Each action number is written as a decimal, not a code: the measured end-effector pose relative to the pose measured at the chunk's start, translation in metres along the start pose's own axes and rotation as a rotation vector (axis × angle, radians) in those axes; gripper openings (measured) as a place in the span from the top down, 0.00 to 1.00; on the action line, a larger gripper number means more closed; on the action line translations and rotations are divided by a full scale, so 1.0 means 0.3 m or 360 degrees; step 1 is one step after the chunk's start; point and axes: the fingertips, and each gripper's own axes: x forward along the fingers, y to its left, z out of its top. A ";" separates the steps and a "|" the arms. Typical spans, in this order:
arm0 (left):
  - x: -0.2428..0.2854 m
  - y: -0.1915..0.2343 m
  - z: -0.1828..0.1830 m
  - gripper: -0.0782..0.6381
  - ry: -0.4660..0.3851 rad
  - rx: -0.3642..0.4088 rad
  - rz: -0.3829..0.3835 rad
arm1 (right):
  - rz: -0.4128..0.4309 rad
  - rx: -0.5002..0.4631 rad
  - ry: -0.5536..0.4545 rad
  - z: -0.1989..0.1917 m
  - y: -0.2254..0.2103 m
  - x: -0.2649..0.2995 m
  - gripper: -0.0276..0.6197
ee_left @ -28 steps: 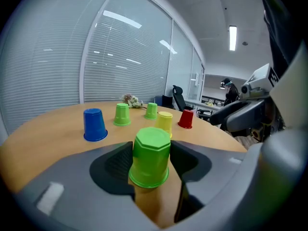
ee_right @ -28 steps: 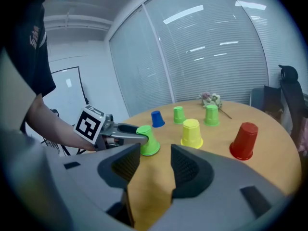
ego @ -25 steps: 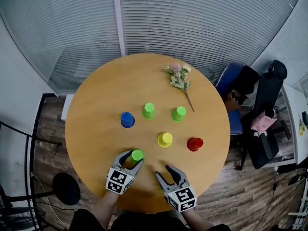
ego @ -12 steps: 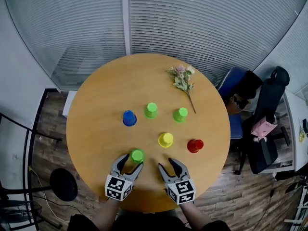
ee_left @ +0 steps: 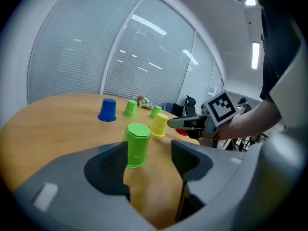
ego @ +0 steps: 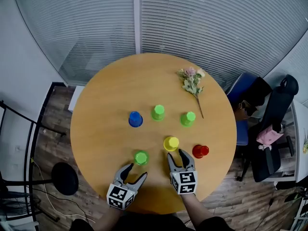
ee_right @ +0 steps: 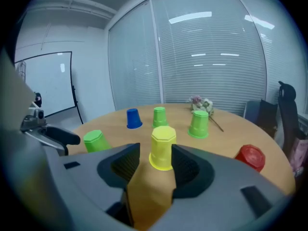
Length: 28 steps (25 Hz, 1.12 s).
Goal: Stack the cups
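My left gripper (ego: 136, 172) needs little from here, I judge. Its jaws have just been opening and stand wide with nothing between them, so I would keep it low and clear of the near green cup (ego: 141, 157), which stands upside down on the table (ego: 101, 134).

The work is on the right. The right gripper (ego: 176, 154) has its jaws apart and lined up on the yellow cup (ego: 171, 143), also upside down. I would centre the cup between the two pads and go in far enough to take the wall partway up, not the flared rim. The squeeze should be light, since a thin plastic cup would likely buckle or pop out. The lift should be straight up, so that the red cup (ego: 200, 151) nearby to the right is not clipped.

The near green cup stands just beyond the left fingertips, apart from them. The yellow cup sits right at the right gripper's tips, a little toward its left finger. From the right gripper view it looks framed by the jaws, but I cannot tell whether the tips already flank it; the pads are not pressing on it.
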 end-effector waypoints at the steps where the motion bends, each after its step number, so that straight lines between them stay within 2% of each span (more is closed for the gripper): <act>1: -0.002 0.000 -0.004 0.52 0.0003 -0.0008 0.0004 | -0.0010 -0.0025 -0.0002 0.001 -0.008 0.015 0.68; 4: -0.002 0.005 -0.011 0.52 0.0014 -0.0016 0.0010 | -0.0017 -0.0082 0.0002 0.004 -0.024 0.069 0.62; 14: -0.005 -0.008 -0.027 0.52 0.0022 -0.0048 0.0023 | -0.0006 -0.0163 0.0020 0.021 -0.032 0.147 0.62; 21: -0.019 0.004 -0.017 0.52 -0.0009 -0.0058 0.0052 | 0.0137 -0.0229 -0.0022 0.029 0.101 0.090 0.62; 28: -0.040 -0.008 -0.023 0.52 -0.0029 -0.0075 0.0068 | 0.0247 -0.0248 0.0023 -0.043 0.231 0.049 0.62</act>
